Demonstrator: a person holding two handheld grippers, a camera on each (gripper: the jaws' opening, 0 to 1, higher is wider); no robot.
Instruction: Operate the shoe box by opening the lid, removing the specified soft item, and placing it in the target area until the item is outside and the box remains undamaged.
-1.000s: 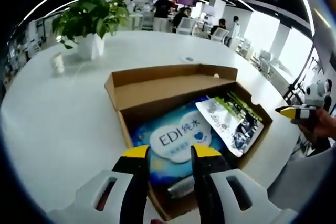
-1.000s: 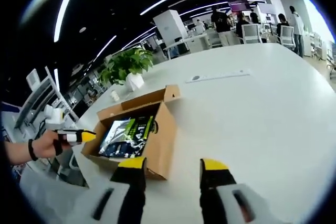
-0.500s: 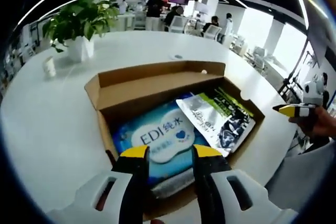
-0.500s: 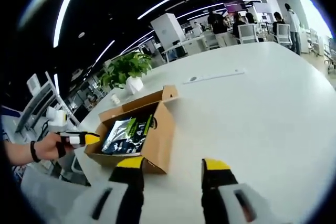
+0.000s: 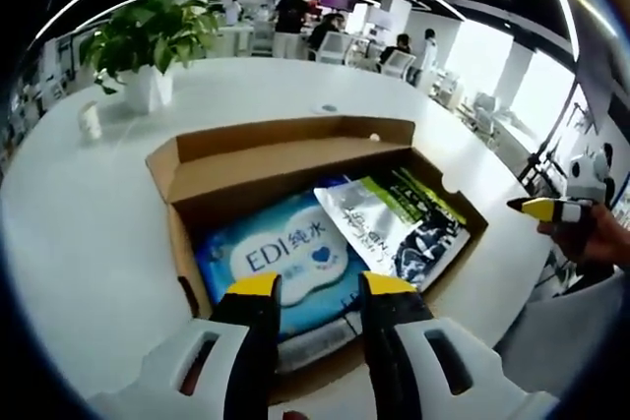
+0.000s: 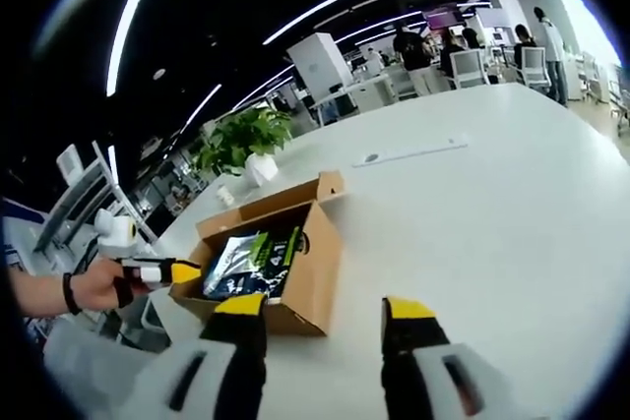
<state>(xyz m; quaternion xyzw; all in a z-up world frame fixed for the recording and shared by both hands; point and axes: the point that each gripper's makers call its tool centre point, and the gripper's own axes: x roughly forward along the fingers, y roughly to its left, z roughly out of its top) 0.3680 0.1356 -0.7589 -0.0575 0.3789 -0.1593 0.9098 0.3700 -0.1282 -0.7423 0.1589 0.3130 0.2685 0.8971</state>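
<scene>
An open cardboard shoe box (image 5: pixel 281 164) lies on the white table, its lid folded back at the far side. Inside lie a blue wet-wipes pack (image 5: pixel 281 258) marked EDI and a silver-green pouch (image 5: pixel 394 228) leaning over its right edge. My left gripper (image 5: pixel 317 287) hovers open just above the wipes pack at the box's near edge. My right gripper (image 6: pixel 320 312) stands open over the table, apart from the box (image 6: pixel 310 268), with nothing between its fingers. The left gripper (image 6: pixel 162 270), held by a hand, appears at the box's left end in the right gripper view. The right gripper's yellow tip (image 5: pixel 541 208) shows at the right.
A potted plant (image 5: pixel 148 41) and a small white cup (image 5: pixel 91 120) stand at the table's far left. A small round fitting (image 5: pixel 328 108) sits in the table beyond the box. People and chairs are in the office behind. Bare table (image 6: pixel 512 204) spreads right of the box.
My left gripper has moved forward over the box, so the wipes pack now sits right under its tips. The right gripper's view has drifted slightly; both stay open.
</scene>
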